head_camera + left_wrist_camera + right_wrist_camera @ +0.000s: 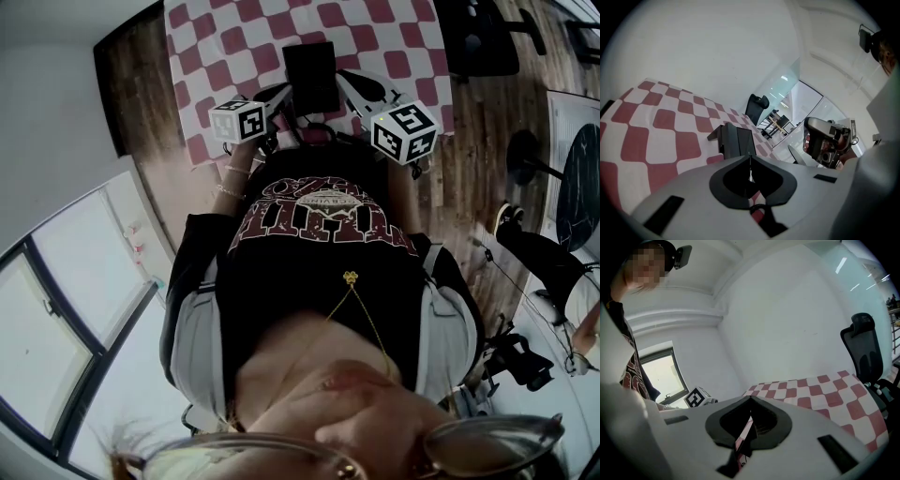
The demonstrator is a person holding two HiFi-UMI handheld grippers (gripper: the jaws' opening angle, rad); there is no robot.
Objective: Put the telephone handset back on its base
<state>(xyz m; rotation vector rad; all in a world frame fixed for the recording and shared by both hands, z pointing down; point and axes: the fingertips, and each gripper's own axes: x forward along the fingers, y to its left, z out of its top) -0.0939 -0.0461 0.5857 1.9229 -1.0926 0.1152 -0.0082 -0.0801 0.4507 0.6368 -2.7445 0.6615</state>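
The left gripper [750,159] and right gripper [750,401] each had jaws together, empty; the black telephone [309,75] sat just ahead, between them.

Black telephone [309,77] rests on the checkered tablecloth [384,33].

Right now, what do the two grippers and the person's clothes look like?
Left gripper and right gripper: white shells, black inside. Each carries a white cube with black square markers. The person wears a black T-shirt with dark red print.

black telephone [310,77] on checkered table [214,64]
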